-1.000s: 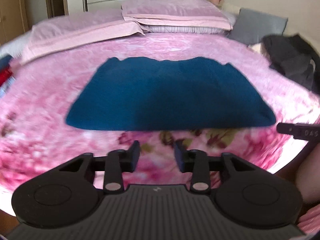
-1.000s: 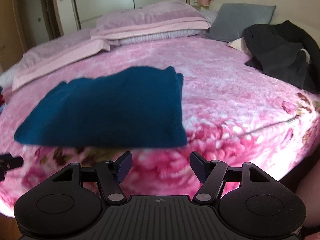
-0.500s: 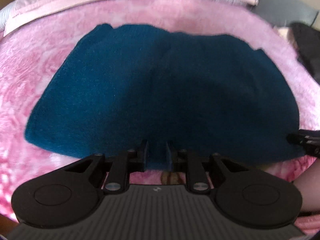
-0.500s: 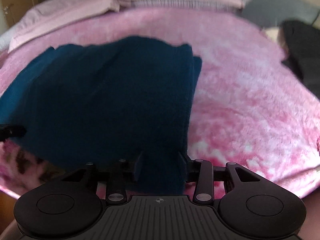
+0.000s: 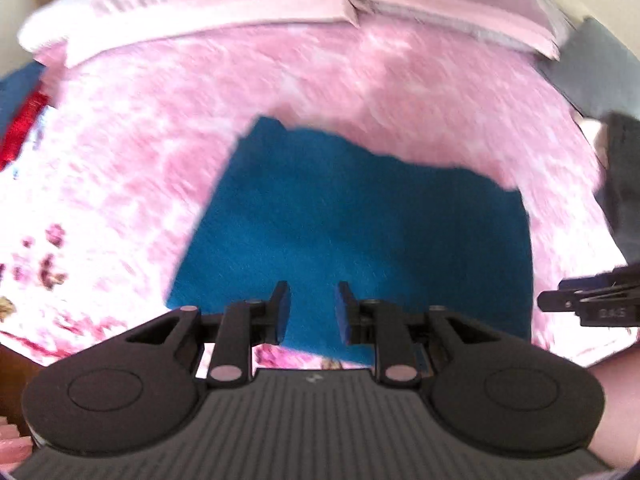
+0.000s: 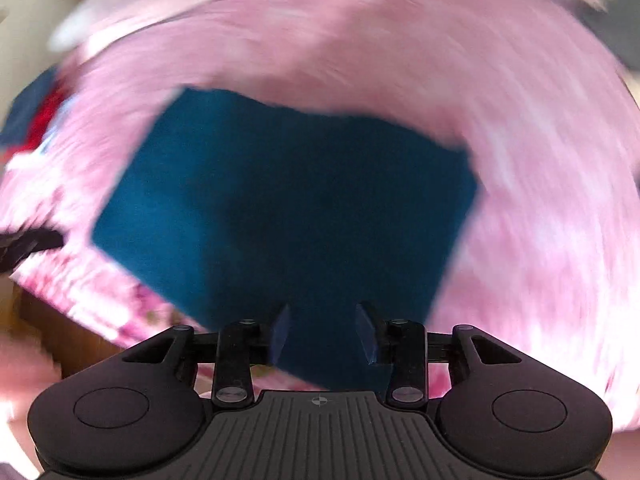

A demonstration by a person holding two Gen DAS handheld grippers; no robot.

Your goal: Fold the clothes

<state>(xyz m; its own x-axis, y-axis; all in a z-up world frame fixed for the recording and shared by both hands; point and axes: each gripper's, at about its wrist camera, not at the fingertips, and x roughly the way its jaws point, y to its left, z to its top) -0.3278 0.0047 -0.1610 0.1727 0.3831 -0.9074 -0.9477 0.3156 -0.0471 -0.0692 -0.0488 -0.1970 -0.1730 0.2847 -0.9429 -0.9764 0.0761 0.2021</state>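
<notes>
Both tools have lifted since a moment ago: the left tool (image 5: 309, 312) and right tool (image 6: 323, 334) hover with jaws opening, nothing clamped, over the near edge of the blue cloth (image 5: 360, 232). The cloth lies on the pink bed (image 5: 320, 80) as a narrower rectangle than before, so one fold looks done. Pillows (image 5: 420, 4) lie beyond.

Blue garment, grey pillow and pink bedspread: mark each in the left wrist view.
blue garment (image 5: 360, 232), left wrist view, middle of the cloth.
grey pillow (image 5: 592, 76), left wrist view, its face.
pink bedspread (image 5: 240, 80), left wrist view, bare part beyond the garment.
</notes>
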